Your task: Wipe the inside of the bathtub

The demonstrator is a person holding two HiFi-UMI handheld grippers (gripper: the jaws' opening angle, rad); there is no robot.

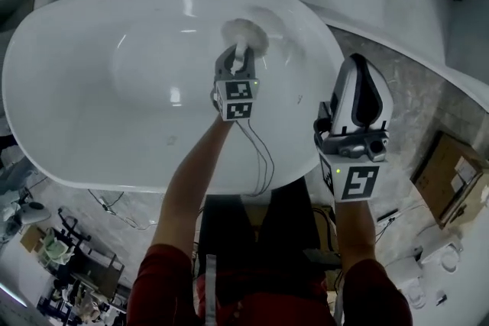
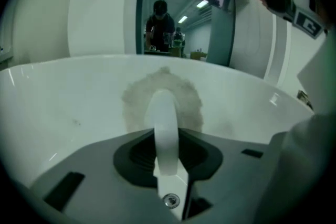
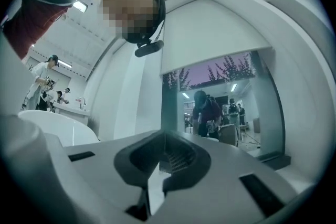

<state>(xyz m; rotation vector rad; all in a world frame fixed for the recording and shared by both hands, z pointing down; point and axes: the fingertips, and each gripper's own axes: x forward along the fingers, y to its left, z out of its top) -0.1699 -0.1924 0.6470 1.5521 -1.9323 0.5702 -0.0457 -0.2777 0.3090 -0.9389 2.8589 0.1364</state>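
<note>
Nearest, on the right, the right gripper [image 1: 363, 80] hangs just outside the near-right rim of the bathtub [image 1: 46, 34], over the speckled floor [image 1: 416, 107]. Its own view looks out into the room: its jaws are drawn together with nothing between them, so it takes no part in the work.

Farther in, the left gripper [image 1: 239, 57] reaches across the near rim and down into the basin. Its jaws are clamped on the white handle [image 2: 165, 128] of a round, fluffy scrub pad [image 1: 246, 34]. The pad's face lies flat against the tub's inner wall, on the far side and a little right of centre; in the left gripper view it spreads round the handle against the white wall [image 2: 63, 107].

This looks like the wiping step itself, with the pad in contact and one patch of the far wall being worked. Most of the basin's floor and its left end lie well apart from the pad. The next move probably calls for holding the pad pressed flat while sweeping it along the curve, in overlapping passes toward the left end and down to the floor of the tub.
</note>
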